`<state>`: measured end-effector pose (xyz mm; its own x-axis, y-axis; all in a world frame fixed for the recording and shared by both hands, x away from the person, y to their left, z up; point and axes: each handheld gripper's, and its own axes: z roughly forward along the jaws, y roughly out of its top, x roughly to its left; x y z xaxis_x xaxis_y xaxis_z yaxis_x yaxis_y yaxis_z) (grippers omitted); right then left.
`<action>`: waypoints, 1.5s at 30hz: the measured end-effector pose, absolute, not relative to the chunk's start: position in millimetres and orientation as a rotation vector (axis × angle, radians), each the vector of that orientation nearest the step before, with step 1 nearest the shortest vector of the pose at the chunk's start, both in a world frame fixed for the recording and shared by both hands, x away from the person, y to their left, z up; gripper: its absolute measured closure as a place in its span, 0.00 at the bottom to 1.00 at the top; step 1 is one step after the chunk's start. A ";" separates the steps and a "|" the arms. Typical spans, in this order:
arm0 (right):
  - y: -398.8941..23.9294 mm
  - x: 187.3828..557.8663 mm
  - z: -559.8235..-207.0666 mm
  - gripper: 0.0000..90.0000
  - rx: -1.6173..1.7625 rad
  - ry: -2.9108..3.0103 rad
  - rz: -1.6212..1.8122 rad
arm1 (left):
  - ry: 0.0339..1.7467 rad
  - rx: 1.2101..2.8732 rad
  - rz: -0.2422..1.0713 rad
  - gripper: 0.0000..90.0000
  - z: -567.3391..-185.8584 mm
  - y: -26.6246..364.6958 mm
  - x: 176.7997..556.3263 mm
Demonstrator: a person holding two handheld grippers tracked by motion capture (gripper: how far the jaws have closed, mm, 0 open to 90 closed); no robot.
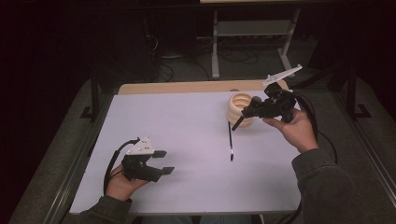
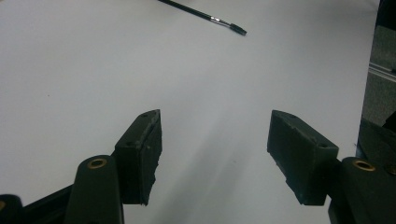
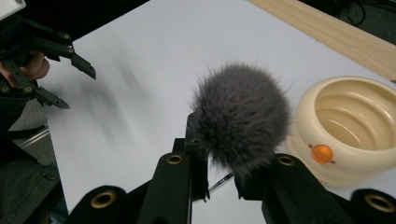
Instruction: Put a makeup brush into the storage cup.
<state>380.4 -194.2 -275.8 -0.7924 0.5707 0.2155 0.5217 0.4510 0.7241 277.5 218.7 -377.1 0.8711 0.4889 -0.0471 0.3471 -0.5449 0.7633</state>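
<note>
The right gripper (image 1: 252, 109) is up off the tabletop (image 1: 187, 130) near its far right corner, clenched on a makeup brush (image 3: 240, 116). In the right gripper view the fluffy grey head bulges up from between the two black jaws, which press in on it just below the bristles. In the high view the brush's dark handle slants down and leftward out of the gripper, ending in front of the cream cup (image 1: 240, 108). I cannot tell whether that handle touches the cup or hangs just clear of it.

The cup sits close to the far edge, right of the middle – a squat, ribbed holder, pale cream, with stepped rings inside. One small orange round button or badge (image 3: 322, 152) shows on its outer wall. If there is writing on it, it is too small to read, and I can make out no brand or label anywhere else.

A second thin brush (image 1: 230, 144) lies flat on the white top in front of the cup, its tip pointing toward the near edge.

The left gripper (image 1: 161, 162) is held near the near left corner, low over the surface, released – its jaws stand wide apart with bare white tabletop between them. A wooden strip (image 1: 187, 87) runs along the far edge.
</note>
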 end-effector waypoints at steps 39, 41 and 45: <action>-212.9 423.9 -237.8 0.85 1.174 2.508 1.172 | 0.602 2.201 0.211 0.37 -377.7 220.2 277.1; -211.9 424.4 -238.2 0.85 1.170 2.512 1.164 | 0.596 2.203 0.211 0.37 -377.7 219.9 277.3; -209.2 425.5 -239.4 0.85 1.165 2.515 1.161 | 0.593 2.201 0.212 0.37 -377.1 219.2 276.6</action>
<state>425.5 -209.2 -239.4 -0.6914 0.6986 0.1841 0.5934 0.4037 0.6963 276.6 219.2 -377.1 0.8744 0.4830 -0.0474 0.3434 -0.5467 0.7637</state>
